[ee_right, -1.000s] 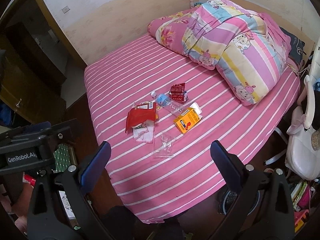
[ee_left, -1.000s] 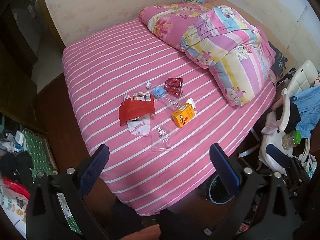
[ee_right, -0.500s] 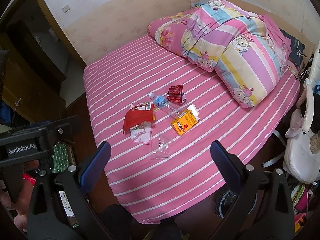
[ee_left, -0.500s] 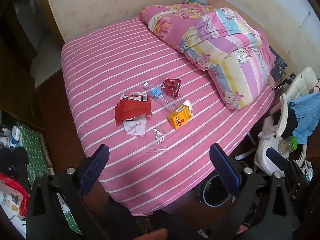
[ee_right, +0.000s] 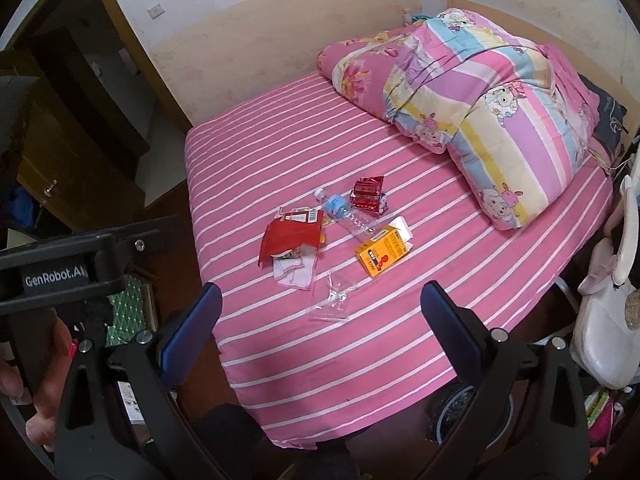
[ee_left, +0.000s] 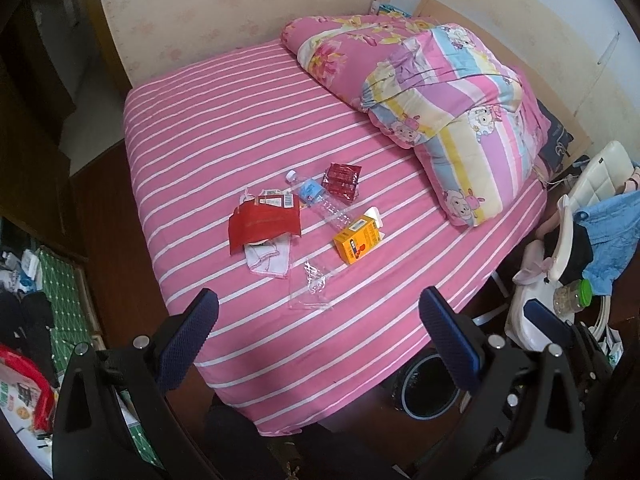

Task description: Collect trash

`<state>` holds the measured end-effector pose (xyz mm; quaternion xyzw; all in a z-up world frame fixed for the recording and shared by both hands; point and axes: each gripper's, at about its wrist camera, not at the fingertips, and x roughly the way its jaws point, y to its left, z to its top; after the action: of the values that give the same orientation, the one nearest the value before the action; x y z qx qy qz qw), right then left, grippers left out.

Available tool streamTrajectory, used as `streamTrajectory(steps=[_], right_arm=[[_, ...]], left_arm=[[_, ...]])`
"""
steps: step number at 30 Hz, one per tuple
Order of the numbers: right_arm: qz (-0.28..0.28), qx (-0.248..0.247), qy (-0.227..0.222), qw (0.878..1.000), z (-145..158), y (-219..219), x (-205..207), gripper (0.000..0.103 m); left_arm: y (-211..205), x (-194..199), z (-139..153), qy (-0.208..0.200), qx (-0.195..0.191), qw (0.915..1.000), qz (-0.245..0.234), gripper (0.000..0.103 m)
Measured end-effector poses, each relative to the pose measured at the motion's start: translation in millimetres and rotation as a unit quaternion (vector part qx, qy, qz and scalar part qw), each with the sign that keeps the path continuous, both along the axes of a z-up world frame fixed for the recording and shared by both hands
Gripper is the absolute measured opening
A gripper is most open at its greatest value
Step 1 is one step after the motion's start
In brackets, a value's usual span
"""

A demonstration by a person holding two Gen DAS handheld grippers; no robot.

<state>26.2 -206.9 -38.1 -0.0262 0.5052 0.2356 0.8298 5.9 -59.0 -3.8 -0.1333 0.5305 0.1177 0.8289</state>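
Note:
Trash lies in a cluster mid-bed on the pink striped sheet (ee_left: 200, 128): a red wrapper (ee_left: 264, 226) (ee_right: 290, 238) over a white tissue (ee_left: 268, 260), a clear plastic bottle (ee_left: 324, 202) (ee_right: 350, 216), a small red packet (ee_left: 341, 181) (ee_right: 368, 196), an orange carton (ee_left: 357, 240) (ee_right: 383, 254) and a clear plastic bag (ee_left: 311, 286) (ee_right: 334, 300). My left gripper (ee_left: 318, 338) and right gripper (ee_right: 320, 328) both hover open and empty, short of the bed's near corner, well back from the trash.
A folded floral quilt (ee_left: 432, 92) fills the bed's far right. A dark round bin (ee_left: 428, 392) (ee_right: 468, 416) stands on the floor by the near corner. A white chair (ee_left: 560, 288) with clothes is on the right; a hand holds the left gripper's body (ee_right: 60, 276).
Both cameras have drawn back and tilted a little, so the bed and trash sit slightly farther and more of the bin shows. Both grippers stay open.

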Motion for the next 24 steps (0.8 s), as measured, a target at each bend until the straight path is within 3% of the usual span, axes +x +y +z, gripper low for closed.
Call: streamTrajectory(steps=[13, 24], right_arm=[[0.024, 0.022, 0.006, 0.999, -1, 6, 0, 0.099], [0.022, 0.025, 0.011, 0.999, -6, 4, 1, 0.099]], left_arm=[[6, -8, -3, 0.003, -0.002, 0.9997, 0.023, 0.097], [9, -2, -11, 0.012, -0.011, 0.9998, 0.013, 0.097]])
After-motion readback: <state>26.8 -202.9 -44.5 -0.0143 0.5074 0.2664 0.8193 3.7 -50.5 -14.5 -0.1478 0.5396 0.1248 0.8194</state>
